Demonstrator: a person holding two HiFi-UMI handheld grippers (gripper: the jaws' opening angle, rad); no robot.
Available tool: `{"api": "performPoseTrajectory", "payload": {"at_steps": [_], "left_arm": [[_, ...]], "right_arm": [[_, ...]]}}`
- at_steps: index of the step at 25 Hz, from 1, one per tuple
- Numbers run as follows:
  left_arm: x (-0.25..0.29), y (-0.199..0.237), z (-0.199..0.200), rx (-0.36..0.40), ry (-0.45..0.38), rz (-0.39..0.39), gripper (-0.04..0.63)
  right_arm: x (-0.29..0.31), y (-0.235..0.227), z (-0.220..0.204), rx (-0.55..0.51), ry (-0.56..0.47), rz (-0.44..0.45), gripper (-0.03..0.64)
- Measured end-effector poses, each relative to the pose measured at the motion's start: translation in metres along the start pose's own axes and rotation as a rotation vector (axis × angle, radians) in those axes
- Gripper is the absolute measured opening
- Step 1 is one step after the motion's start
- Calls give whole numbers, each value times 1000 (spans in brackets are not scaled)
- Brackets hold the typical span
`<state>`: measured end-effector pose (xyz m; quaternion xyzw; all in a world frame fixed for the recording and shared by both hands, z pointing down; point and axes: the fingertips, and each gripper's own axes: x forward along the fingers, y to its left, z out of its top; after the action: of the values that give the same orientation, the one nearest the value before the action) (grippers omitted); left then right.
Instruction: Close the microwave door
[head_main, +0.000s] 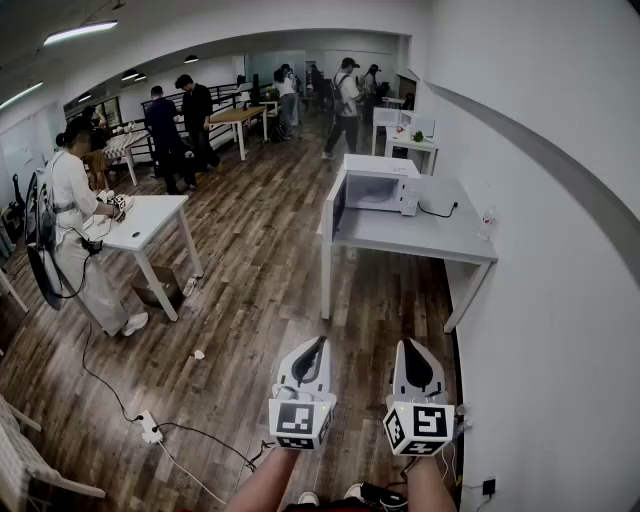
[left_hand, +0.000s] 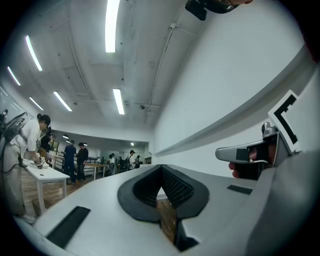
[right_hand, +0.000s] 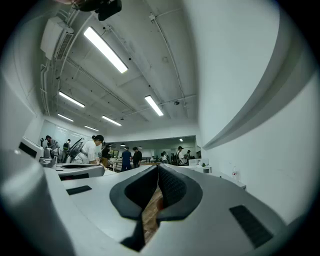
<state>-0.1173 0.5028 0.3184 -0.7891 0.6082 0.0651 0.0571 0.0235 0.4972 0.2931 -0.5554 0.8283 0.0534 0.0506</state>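
Observation:
A white microwave (head_main: 378, 188) stands on a grey table (head_main: 440, 235) against the right wall, some way ahead of me. Its door (head_main: 338, 200) is swung open to the left, showing the bright inside. My left gripper (head_main: 318, 343) and right gripper (head_main: 411, 345) hover side by side low in the head view, over the wooden floor and well short of the table. Both point forward and roughly level. In the left gripper view the jaws (left_hand: 161, 169) meet with nothing between them. The right gripper view shows the same, its jaws (right_hand: 158, 170) closed and empty.
A white table (head_main: 150, 215) with a person working at it stands to the left. Several more people stand at the far end of the room. A power strip (head_main: 150, 428) and cables lie on the floor at lower left. A bottle (head_main: 488, 220) stands on the grey table's right edge.

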Motion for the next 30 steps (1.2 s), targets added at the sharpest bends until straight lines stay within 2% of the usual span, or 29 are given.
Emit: {"api": "performPoseTrajectory", "payload": {"at_steps": [17, 30], "left_arm": [[20, -7, -4, -14, 13, 21, 26], [68, -44, -17, 2, 23, 15, 26]], "right_arm": [[13, -22, -6, 26, -1, 2, 28], [31, -80, -19, 56, -14, 16, 29]]}}
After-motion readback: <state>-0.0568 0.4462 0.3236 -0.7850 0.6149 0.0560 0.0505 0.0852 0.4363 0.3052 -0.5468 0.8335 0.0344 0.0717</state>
